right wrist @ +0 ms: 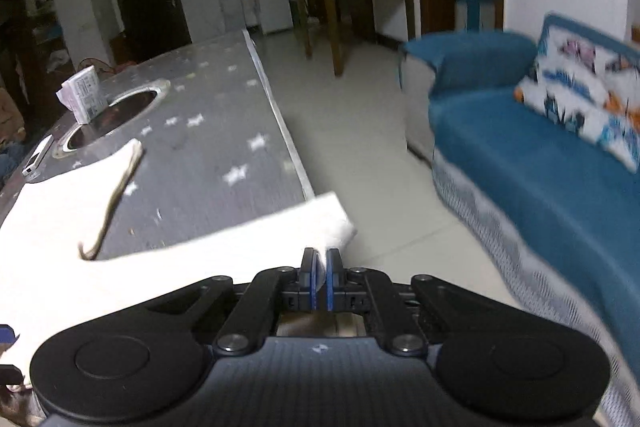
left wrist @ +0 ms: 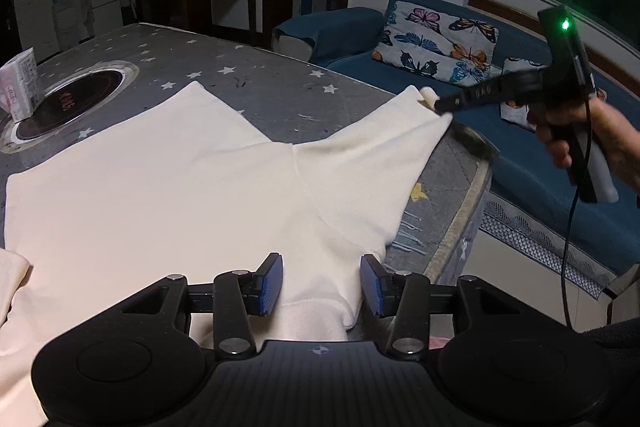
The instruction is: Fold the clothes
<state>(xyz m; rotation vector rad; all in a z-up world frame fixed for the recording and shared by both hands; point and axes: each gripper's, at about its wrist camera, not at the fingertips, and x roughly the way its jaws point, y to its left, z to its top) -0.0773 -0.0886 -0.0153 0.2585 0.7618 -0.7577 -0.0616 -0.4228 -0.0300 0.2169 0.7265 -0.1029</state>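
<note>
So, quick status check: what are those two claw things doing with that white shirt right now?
Right gripper shut on sleeve end. Left gripper open, straddling cream shirt fabric, not pinching. Tissue pack off to the side, nothing blocking.

Close wrist views, shared table (left wrist: 256, 95), perhaps.

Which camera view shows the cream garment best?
The left wrist view: the cream garment lies spread over the star-patterned table, and the right gripper pinches one end. The right wrist view is blurred, showing only that pinched end and an overexposed patch.
</note>
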